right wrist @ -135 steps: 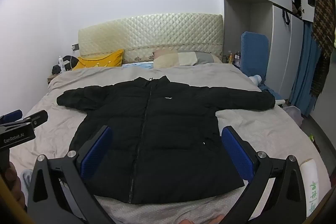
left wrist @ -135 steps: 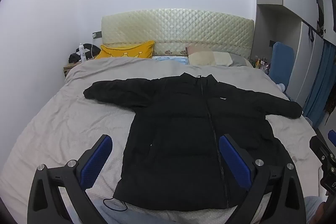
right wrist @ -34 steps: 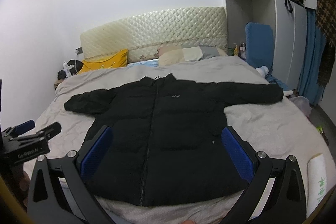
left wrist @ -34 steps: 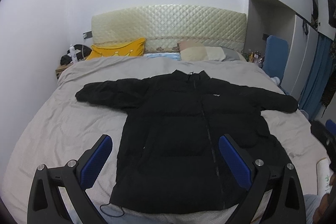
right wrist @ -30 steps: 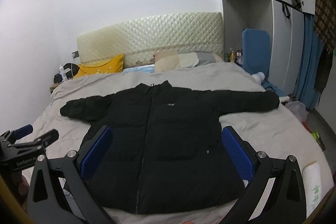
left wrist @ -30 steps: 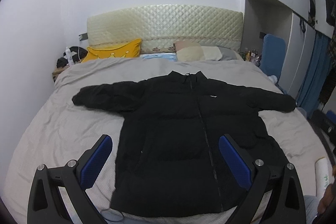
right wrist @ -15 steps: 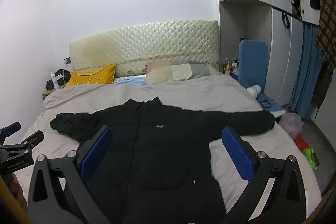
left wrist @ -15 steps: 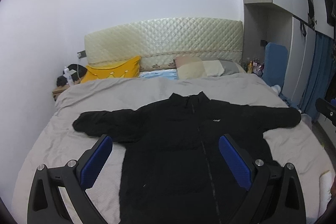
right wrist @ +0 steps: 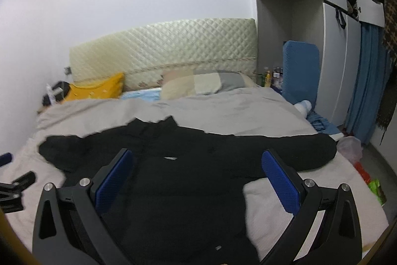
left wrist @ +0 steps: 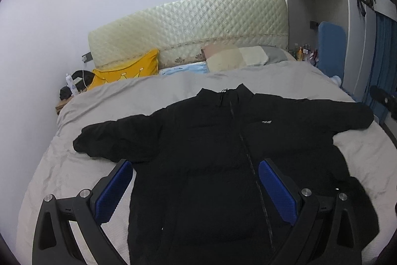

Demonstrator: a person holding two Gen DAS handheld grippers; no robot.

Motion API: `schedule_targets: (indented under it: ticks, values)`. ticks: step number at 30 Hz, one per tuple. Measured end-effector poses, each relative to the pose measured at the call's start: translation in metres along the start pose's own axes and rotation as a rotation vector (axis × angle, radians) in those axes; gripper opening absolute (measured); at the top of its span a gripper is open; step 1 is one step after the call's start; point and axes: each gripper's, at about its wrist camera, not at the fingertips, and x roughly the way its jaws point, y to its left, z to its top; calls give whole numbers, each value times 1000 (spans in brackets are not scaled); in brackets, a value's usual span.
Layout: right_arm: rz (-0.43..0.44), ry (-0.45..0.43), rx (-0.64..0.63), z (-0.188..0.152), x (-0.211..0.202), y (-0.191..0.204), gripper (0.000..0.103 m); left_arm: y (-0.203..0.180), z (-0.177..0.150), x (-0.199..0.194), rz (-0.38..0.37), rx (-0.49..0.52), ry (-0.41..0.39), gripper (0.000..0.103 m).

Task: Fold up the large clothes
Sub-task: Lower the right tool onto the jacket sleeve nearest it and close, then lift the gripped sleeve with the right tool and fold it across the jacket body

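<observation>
A black puffer jacket (left wrist: 213,153) lies front up on the grey bed (left wrist: 139,93), zipped, collar toward the headboard, both sleeves spread out sideways. It also shows in the right wrist view (right wrist: 188,165). My left gripper (left wrist: 196,180) is open and empty, above the jacket's lower left body. My right gripper (right wrist: 197,170) is open and empty, above the jacket's chest and right side. The jacket's hem is hidden below both views.
A quilted cream headboard (left wrist: 188,29), a yellow cushion (left wrist: 124,73) and pillows (right wrist: 203,83) are at the far end. A nightstand with bottles (left wrist: 69,91) stands at the left. A blue chair (right wrist: 300,66), wardrobe and blue curtain (right wrist: 367,81) are at the right.
Both grippers have moved forward and lower over the jacket, so the hem has dropped out of view. Both stay open. The jacket has not moved.
</observation>
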Motion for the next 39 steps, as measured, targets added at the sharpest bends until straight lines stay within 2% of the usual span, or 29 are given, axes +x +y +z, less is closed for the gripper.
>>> schedule_targets:
  ticks: [3,7,11,13,17,20,25,30,34,36,38,39]
  values:
    - [-27,-27,14,1,15,-16,103,2,-14,13,8,-8,-16,103]
    - [-49,-65,65,-2,39,-44,103,8,-26,28,-47,-52,1,103]
    - [-87,-10,101,-9,80,-74,101,20,-36,41,-97,-121,24,103]
    - [-106,32,126,-16,103,-96,93,24,-42,47,-130,-150,36,103]
    - [-100,93,274,-41,137,-153,91,34,-53,54,-182,-223,35,102]
    - [-111,137,359,-56,159,-194,89,38,-57,58,-173,-251,27,103]
    - [-129,160,507,-76,187,-258,87,39,-59,73,-144,-279,13,102]
    - [-177,141,677,-97,213,-334,87,26,-70,94,-127,-294,45,103]
    - [-157,131,805,-112,234,-387,86,10,-73,109,-101,-263,68,102]
    - [-120,83,895,-119,243,-411,83,6,-72,115,-73,-250,64,102]
    - [-112,57,926,-122,251,-423,77,4,-71,120,-58,-256,52,102]
    - [-127,57,919,-122,258,-427,70,5,-71,122,-60,-262,49,102]
